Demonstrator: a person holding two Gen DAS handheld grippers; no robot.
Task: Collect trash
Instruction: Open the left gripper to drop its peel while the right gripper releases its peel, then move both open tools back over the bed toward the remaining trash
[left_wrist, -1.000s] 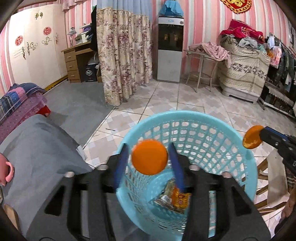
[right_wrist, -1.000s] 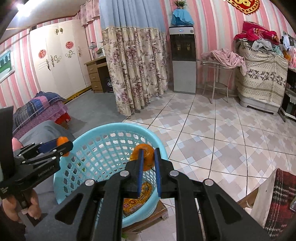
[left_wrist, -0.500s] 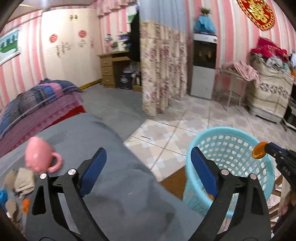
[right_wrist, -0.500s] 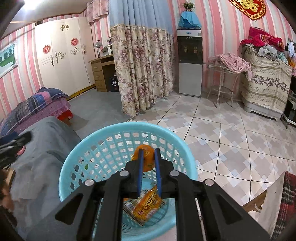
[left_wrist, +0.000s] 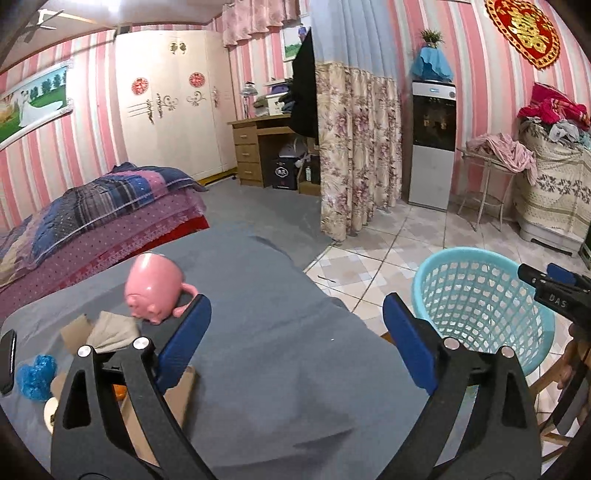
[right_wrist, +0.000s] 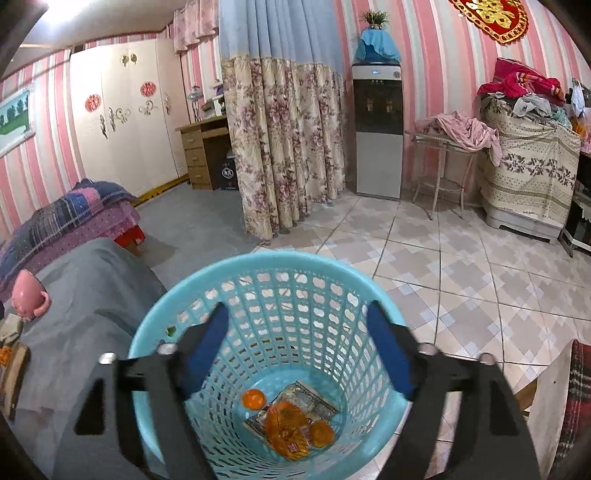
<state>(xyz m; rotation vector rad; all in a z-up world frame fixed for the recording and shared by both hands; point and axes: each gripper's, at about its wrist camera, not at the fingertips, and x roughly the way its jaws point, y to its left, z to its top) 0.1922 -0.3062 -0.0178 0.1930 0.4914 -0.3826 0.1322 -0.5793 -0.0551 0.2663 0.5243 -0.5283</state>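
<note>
A tabletop (left_wrist: 280, 369) covered by a grey cloth is seen in the left wrist view. On it, at about ten o'clock, a pink mug (left_wrist: 153, 291) is lying tipped over. Just beside the mug, toward eight o'clock, a beige folded cloth (left_wrist: 110, 332) is laid on pieces of brown cardboard (left_wrist: 70, 334). A crumpled blue wrapper (left_wrist: 35, 376) is found at nine o'clock, and a dark phone (left_wrist: 8, 362) at the far left edge. Past the tabletop's right edge, at three o'clock, a light blue basket (left_wrist: 480, 314) is set on a low wooden stand (left_wrist: 550, 378) over the tiled floor (left_wrist: 388, 251).
</note>
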